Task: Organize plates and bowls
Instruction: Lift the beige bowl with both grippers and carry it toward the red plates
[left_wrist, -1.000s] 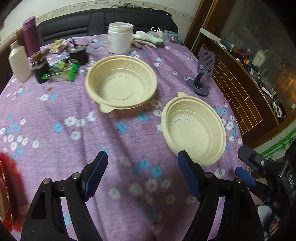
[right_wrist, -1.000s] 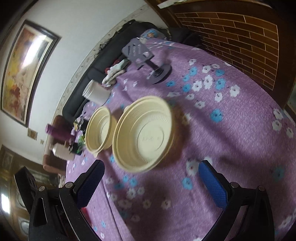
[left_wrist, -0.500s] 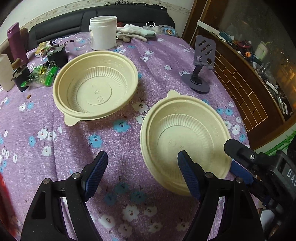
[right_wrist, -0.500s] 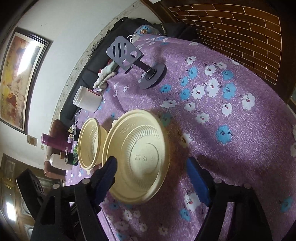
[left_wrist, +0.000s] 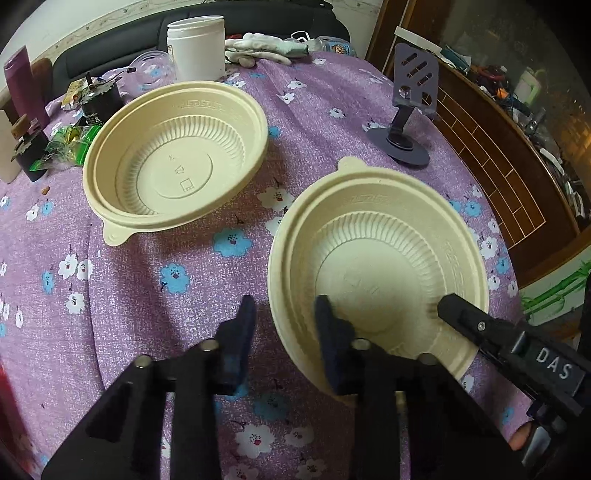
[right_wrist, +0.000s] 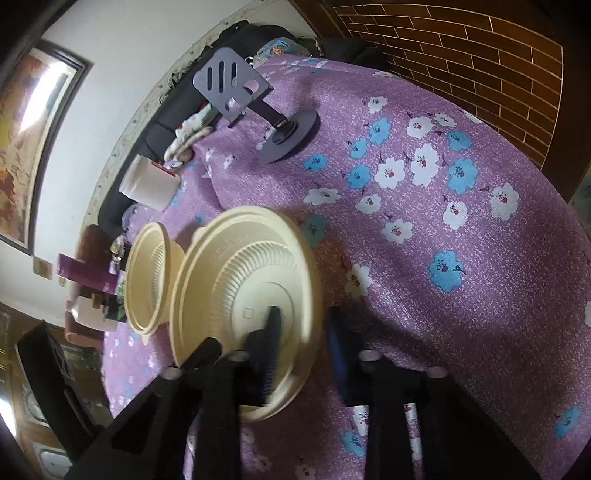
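Two cream plastic bowls sit on the purple flowered tablecloth. The near bowl (left_wrist: 380, 258) (right_wrist: 247, 291) lies at the right front. The far bowl (left_wrist: 177, 162) (right_wrist: 147, 280) sits behind it to the left. My left gripper (left_wrist: 286, 332) straddles the near bowl's left rim, one pad inside and one outside, jaws partly closed with a gap still showing. My right gripper (right_wrist: 304, 343) straddles the same bowl's right rim in the same way, and its body shows in the left wrist view (left_wrist: 509, 343).
A grey phone stand (left_wrist: 410, 110) (right_wrist: 258, 110) stands behind the near bowl. A white jar (left_wrist: 195, 48), gloves, bottles and small clutter line the table's far edge. A brick-patterned cabinet (left_wrist: 498, 147) is at the right.
Both grippers moved forward onto the near bowl and narrowed their jaws over its opposite rims. The bowls have not visibly moved on the table.
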